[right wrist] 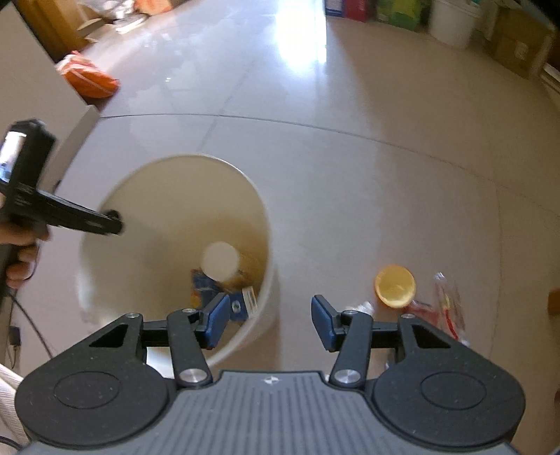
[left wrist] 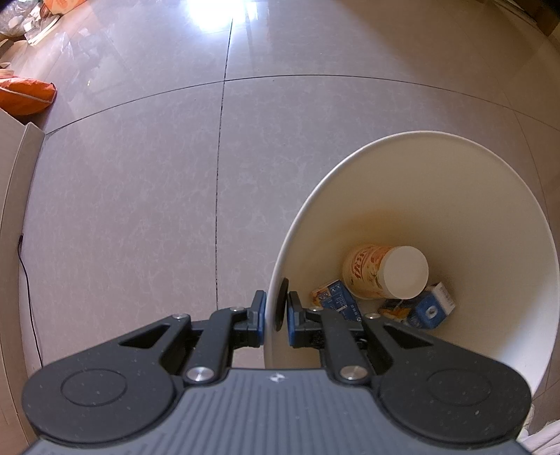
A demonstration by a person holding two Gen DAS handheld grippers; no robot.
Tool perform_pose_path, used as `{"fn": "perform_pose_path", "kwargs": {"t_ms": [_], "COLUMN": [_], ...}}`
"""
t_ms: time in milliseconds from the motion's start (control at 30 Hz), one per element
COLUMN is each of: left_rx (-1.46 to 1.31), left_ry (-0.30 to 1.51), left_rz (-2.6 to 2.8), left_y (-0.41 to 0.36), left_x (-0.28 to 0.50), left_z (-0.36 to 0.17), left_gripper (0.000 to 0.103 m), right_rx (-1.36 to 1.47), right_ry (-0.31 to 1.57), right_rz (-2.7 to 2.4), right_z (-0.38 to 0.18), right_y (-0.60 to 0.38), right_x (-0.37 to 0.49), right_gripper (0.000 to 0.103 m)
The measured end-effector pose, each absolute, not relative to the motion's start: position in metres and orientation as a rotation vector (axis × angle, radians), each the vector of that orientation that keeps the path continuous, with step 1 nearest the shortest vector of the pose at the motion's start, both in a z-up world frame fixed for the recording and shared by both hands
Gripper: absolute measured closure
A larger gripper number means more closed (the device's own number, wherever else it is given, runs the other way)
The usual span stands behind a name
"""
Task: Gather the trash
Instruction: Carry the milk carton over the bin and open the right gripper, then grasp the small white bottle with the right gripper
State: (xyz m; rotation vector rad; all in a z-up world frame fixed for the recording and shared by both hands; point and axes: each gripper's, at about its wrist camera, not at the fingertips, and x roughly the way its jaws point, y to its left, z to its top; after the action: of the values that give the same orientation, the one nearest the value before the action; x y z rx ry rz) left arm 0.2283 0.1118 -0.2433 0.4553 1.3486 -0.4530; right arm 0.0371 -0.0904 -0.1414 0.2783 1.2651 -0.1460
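A white bin stands on the tiled floor. Inside it lie an orange-and-white paper cup and two blue cartons. My left gripper is shut on the bin's near rim, one finger inside the wall and one outside. The right wrist view shows the left gripper at the bin's left rim, held by a hand. My right gripper is open and holds nothing, over the bin's right edge. On the floor to its right lie a hollow orange peel half and a clear wrapper with red print.
An orange bag lies at the far left beside a pale panel, with a black cable running down it. Boxes and a white bucket line the far side. Open tiled floor lies beyond the bin.
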Motion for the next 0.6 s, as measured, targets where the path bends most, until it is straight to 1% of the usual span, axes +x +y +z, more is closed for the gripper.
{"fn": "perform_pose_path", "kwargs": {"t_ms": [200,267,300,367,500,600], "left_rx": [0.457,0.457,0.457,0.457,0.463,0.46], "left_ry": [1.346,1.346,1.346,1.346,1.342,1.345], "left_rz": [-0.454,-0.453,-0.453,-0.452,-0.453,-0.451], "left_y": [0.113,0.113,0.113,0.113,0.112,0.111], "left_x": [0.228,0.227,0.227,0.227,0.226,0.226], "left_z": [-0.243,-0.243,-0.243,-0.243,-0.243,-0.243], "left_gripper": [0.093,0.093,0.093,0.093,0.092,0.092], "right_rx": [0.31,0.341,0.353,0.361,0.378,0.479], "right_ry": [1.305,1.322,1.332,1.36,1.457,1.488], "right_rz": [-0.239,-0.25,-0.256,-0.281,-0.316,-0.361], "right_z": [-0.182,-0.199,-0.209,-0.233,-0.289,-0.324], "right_y": [-0.109,-0.113,-0.114,-0.114,-0.111,-0.116], "right_x": [0.006,-0.003,-0.007,-0.013,-0.023,-0.033], "right_gripper": [0.046,0.041,0.04,0.037,0.037,0.037]}}
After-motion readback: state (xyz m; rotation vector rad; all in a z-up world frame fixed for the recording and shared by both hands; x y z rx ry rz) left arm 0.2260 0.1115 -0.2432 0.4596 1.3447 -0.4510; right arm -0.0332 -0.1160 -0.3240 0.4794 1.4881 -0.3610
